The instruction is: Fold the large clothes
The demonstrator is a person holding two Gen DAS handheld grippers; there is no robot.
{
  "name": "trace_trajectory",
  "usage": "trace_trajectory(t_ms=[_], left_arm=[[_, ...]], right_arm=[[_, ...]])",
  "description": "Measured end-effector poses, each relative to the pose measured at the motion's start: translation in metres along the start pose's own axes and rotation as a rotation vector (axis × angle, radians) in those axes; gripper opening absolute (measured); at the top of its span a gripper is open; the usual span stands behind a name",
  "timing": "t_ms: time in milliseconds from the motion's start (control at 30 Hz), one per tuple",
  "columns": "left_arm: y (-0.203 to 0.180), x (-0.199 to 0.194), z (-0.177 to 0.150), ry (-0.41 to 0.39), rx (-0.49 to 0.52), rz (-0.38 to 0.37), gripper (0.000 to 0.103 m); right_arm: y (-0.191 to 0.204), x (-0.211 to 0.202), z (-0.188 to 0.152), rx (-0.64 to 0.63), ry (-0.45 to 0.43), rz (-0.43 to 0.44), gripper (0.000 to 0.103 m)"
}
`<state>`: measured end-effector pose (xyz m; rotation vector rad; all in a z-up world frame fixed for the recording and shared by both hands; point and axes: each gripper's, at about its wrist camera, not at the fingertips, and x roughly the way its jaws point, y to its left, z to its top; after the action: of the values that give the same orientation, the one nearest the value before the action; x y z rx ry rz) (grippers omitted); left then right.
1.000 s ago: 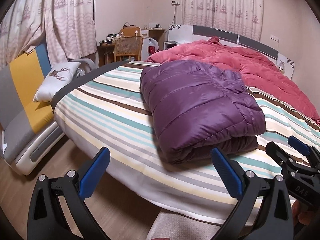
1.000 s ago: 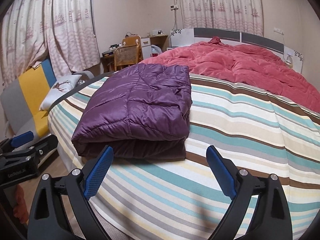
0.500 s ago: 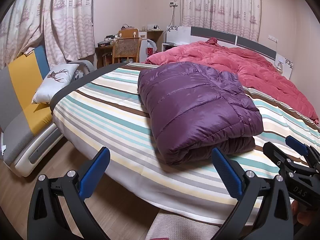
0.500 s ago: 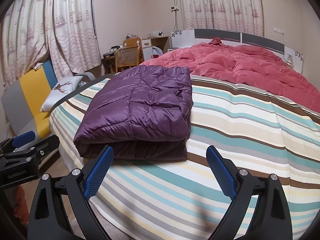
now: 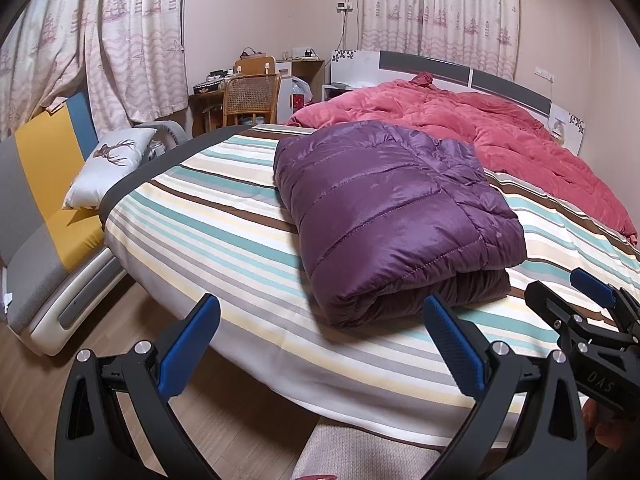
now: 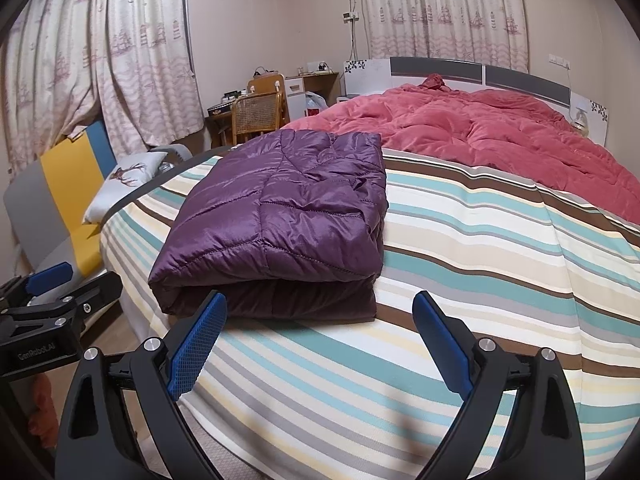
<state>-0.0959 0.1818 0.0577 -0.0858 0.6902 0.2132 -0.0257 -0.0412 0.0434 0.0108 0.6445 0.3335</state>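
A purple quilted puffer jacket (image 5: 396, 216) lies folded into a thick rectangle on the striped bed cover (image 5: 208, 216); it also shows in the right wrist view (image 6: 280, 220). My left gripper (image 5: 320, 328) is open and empty, held off the bed's near edge, short of the jacket. My right gripper (image 6: 320, 324) is open and empty, low over the striped cover (image 6: 480, 248), just in front of the jacket's folded edge. Each gripper shows at the side of the other's view.
A red duvet (image 5: 500, 132) is bunched at the head of the bed. A yellow and grey sofa (image 5: 44, 200) with a white cushion (image 5: 108, 164) stands left of the bed. A wicker chair (image 5: 250, 96) and desk stand at the back. Wooden floor (image 5: 224, 420) lies below.
Both grippers have drawn back a little and risen slightly; the jacket sits a bit farther and higher in both views. Both stay open. The jacket has not moved.
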Motion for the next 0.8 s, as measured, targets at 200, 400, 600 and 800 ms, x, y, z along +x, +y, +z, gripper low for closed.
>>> trace_trajectory(t_ms=[200,400,600,800], left_arm=[[-0.0004,0.0001,0.0001,0.000,0.000,-0.001,0.101],[-0.0004,0.0015,0.0008,0.002,0.009,-0.004,0.101],[-0.0008,0.0017,0.0009,0.006,0.008,-0.005,0.101],[0.0002,0.0030,0.0010,0.009,0.009,-0.005,0.101]], right_arm=[[-0.0002,0.0001,-0.0008,-0.001,0.005,0.000,0.093],[0.0005,-0.0001,-0.0013,0.005,0.005,0.000,0.093],[0.0009,0.0002,-0.0024,0.002,0.008,0.001,0.093],[0.0007,0.0005,-0.0023,0.004,0.008,0.003,0.094]])
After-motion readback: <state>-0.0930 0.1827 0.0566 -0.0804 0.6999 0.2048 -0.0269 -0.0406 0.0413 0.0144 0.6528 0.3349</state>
